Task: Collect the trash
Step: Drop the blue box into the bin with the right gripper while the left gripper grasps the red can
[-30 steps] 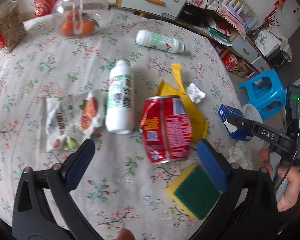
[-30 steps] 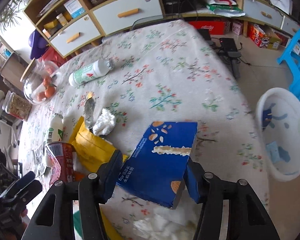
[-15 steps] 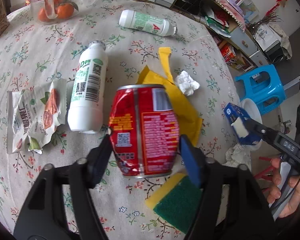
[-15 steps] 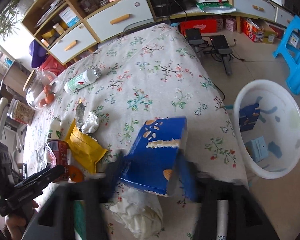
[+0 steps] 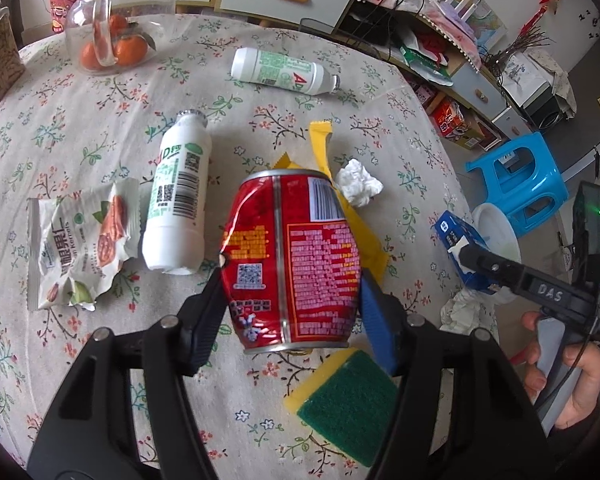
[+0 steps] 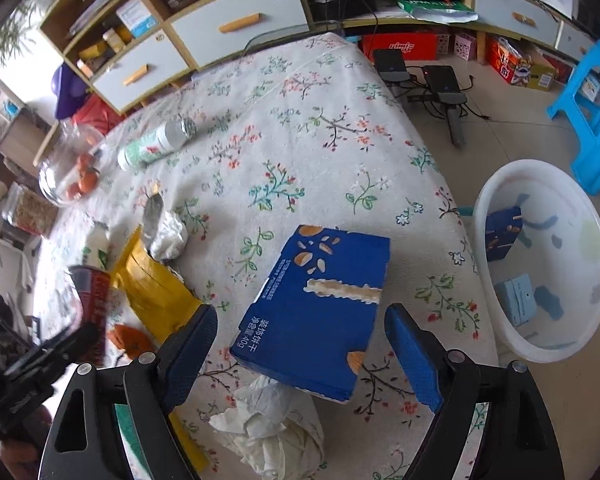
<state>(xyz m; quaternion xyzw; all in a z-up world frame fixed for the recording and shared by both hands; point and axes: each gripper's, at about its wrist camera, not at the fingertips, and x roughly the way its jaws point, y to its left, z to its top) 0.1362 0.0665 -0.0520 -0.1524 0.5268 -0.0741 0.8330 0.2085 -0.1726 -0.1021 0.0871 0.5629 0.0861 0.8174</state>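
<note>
Since a second ago the left tongs [image 5: 292, 304] have closed in from a wide stance around the red can [image 5: 292, 264] and now pinch it at its lower flanks, while the right tongs [image 6: 300, 344] have just been opening and stand wide apart, with the blue biscuit box [image 6: 320, 312] between their pads but touched by neither.

Largest first: the counter [image 6: 300, 128], under a floral cloth, carries all the litter. Beyond its edge, on the floor, stands the white basin [image 6: 496, 200], already holding some blue scraps; I take it for the bin. The biscuit box lies near that edge, its near end propped on a crumpled white tissue [image 6: 272, 428]. The can appears dented and looks raised off the cloth, over a yellow wrapper [image 5: 364, 236] and beside a sponge [image 5: 348, 392]. Still lying loose are a white drink bottle [image 5: 176, 204], a second bottle [image 5: 284, 72] farther off, a snack packet [image 5: 80, 248] and a small paper wad [image 5: 358, 186].

To do this step well, I would keep steady pressure on the can, since a dented wall may slip or buckle, and carry it across, above the box and the right tongs, before letting go over the basin. Should the box be picked up again, square the right tongs on its long sides first; the tissue beneath may tilt it.
</note>
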